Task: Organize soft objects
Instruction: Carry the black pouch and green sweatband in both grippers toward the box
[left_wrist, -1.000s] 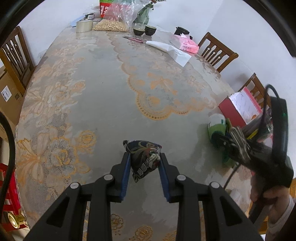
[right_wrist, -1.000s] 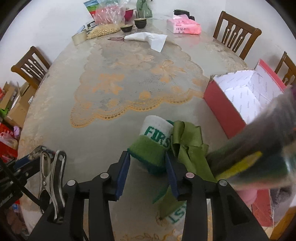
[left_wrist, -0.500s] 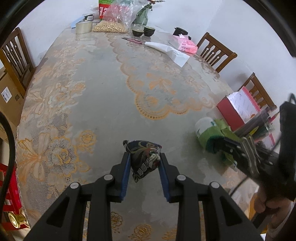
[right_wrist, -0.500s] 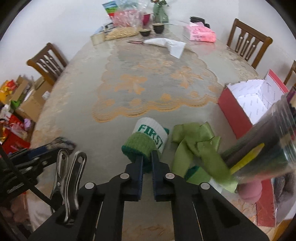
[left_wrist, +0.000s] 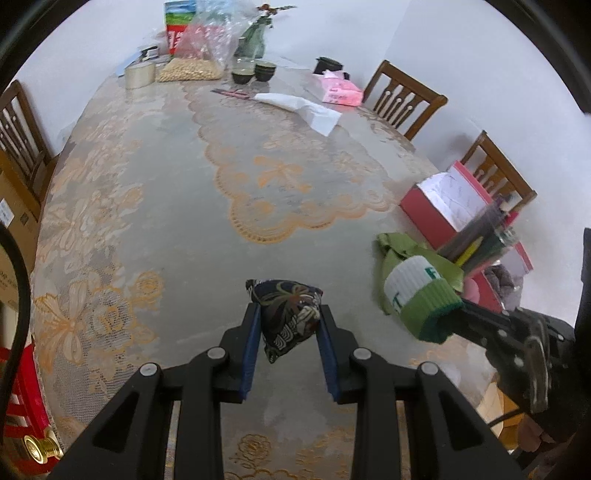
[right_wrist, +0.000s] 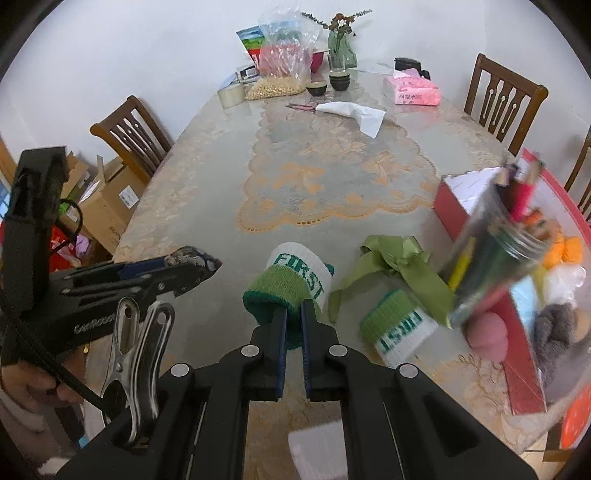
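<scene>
The right gripper (right_wrist: 292, 317) is pinching only the green-and-white wristband's (right_wrist: 291, 280) cuff, above the table's (right_wrist: 207, 155) near edge, so it could slip free; the left gripper (left_wrist: 287, 325) is clamping a patterned beanbag (left_wrist: 288, 314) (also aloft, apparently).

Dark patterned beanbag (left_wrist: 290, 314), green-white wristband (right_wrist: 291, 282), both lifted
</scene>
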